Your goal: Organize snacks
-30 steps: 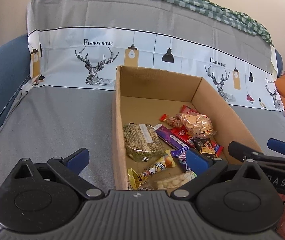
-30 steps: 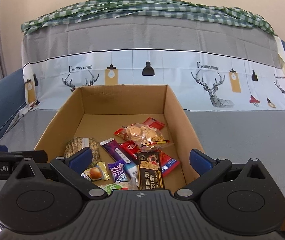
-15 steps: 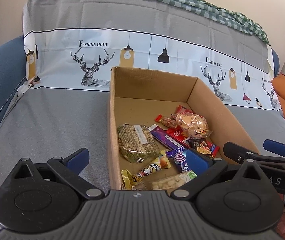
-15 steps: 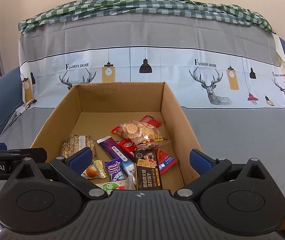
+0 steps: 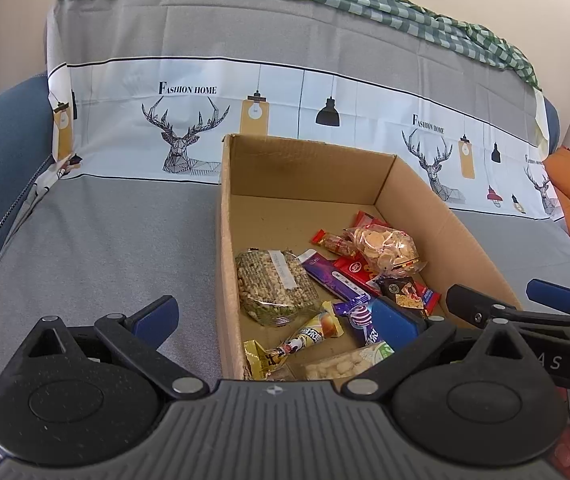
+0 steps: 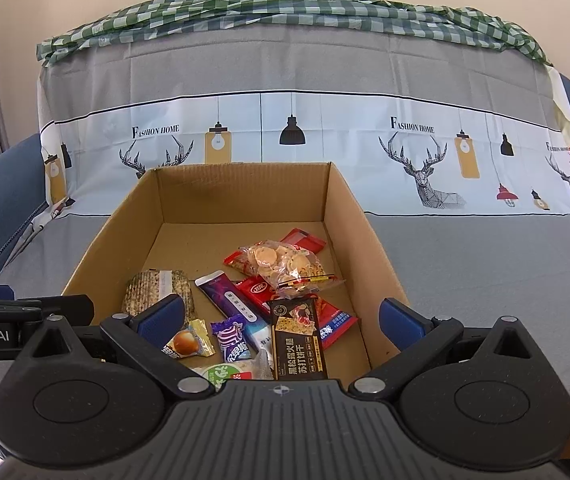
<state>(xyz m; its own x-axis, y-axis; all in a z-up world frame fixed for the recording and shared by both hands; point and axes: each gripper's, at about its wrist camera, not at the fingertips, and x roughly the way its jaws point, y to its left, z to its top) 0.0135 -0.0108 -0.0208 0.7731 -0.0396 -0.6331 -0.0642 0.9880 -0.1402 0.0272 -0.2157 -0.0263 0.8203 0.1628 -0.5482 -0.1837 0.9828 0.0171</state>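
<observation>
- Hovering with both sets of jaws spread wide and empty, my left gripper and right gripper face the cardboard box on the sofa.
- Snacks lie loose on its floor; I judge the black cracker pack nearest, best pinched across its narrow width.
- Compared with a second ago, the box sits slightly farther off; contents look unmoved.

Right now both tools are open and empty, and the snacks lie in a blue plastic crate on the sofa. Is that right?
Not quite: the snacks lie in a brown cardboard box, as the right wrist view shows. The left tool and right tool are indeed open and empty.
</observation>
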